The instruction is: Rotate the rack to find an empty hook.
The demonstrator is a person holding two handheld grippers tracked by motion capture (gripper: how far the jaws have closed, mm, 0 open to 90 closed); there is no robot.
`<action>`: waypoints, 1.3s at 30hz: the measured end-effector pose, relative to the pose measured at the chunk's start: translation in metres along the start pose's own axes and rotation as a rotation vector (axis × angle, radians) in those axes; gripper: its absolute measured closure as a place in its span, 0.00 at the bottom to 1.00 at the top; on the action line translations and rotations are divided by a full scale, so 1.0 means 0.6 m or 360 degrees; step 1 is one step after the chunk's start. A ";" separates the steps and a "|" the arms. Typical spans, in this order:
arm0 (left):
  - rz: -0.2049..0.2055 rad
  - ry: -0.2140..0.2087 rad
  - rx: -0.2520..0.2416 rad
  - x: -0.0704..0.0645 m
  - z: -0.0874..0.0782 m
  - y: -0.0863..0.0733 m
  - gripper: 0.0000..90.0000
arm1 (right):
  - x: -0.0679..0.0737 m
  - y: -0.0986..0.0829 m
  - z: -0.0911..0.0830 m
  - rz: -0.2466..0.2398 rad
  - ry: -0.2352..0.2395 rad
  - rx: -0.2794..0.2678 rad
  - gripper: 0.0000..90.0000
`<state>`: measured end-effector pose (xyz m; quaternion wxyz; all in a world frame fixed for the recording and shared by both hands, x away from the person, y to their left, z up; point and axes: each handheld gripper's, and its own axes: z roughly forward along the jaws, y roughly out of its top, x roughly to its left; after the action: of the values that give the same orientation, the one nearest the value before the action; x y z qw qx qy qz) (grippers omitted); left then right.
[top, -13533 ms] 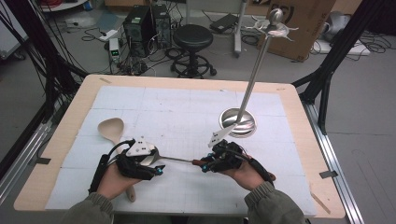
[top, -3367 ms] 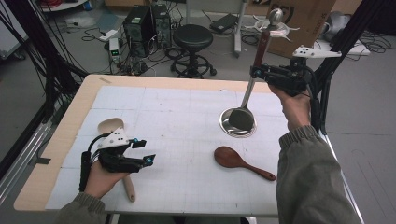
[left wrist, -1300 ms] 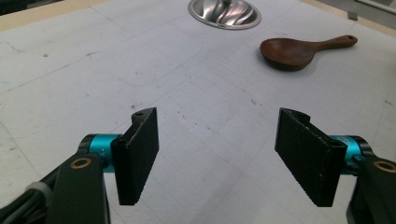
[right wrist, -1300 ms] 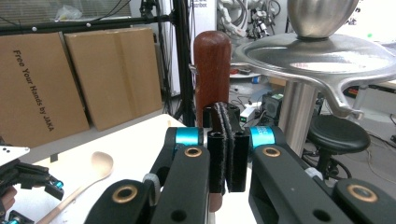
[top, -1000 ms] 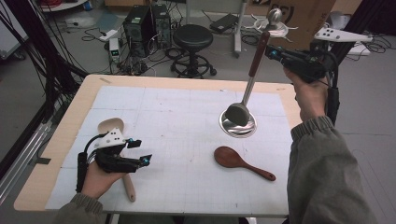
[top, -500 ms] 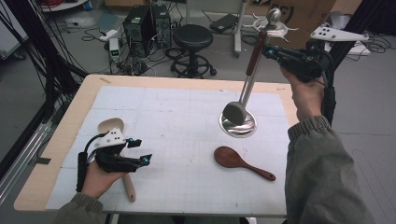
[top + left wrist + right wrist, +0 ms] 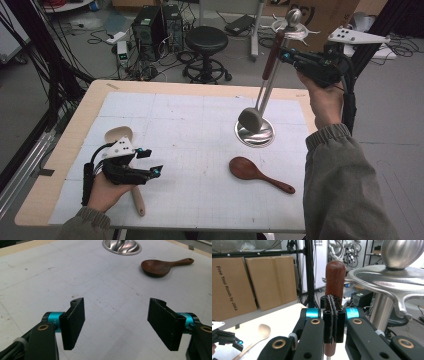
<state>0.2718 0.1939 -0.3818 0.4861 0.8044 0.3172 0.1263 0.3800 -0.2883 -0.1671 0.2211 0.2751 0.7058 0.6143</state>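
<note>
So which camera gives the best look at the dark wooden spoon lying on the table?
The left gripper view: the dark spoon lies whole and unobstructed ahead of the open jaws, bowl and handle clear. The high view shows it whole too, but smaller, near the stand's base.

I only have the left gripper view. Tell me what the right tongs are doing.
Observer: The right tongs are shut on the red-brown handle of a long utensil, held up beside the top of the metal stand.
Operator: Report where its other end sits.
Observer: Its grey head hangs low at the stand's round base; I cannot tell whether they touch.
Operator: Now find me the pale spoon.
Observer: The pale wooden spoon lies beneath your left hand, bowl toward the far edge; the left tongs are open above the table.
</note>
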 end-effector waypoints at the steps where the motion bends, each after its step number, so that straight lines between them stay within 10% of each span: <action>1: -0.0008 0.0004 -0.0005 0.000 0.000 0.000 0.34 | 0.000 0.000 0.000 -0.0003 0.0003 0.0000 0.99; 39: -0.0003 0.0006 -0.0002 0.001 0.000 0.000 0.34 | -0.058 -0.002 -0.082 0.0030 -0.0053 -0.0039 0.99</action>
<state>0.2719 0.1944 -0.3819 0.4861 0.8036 0.3188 0.1276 0.3739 -0.3481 -0.1617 0.2302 0.2892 0.6917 0.6203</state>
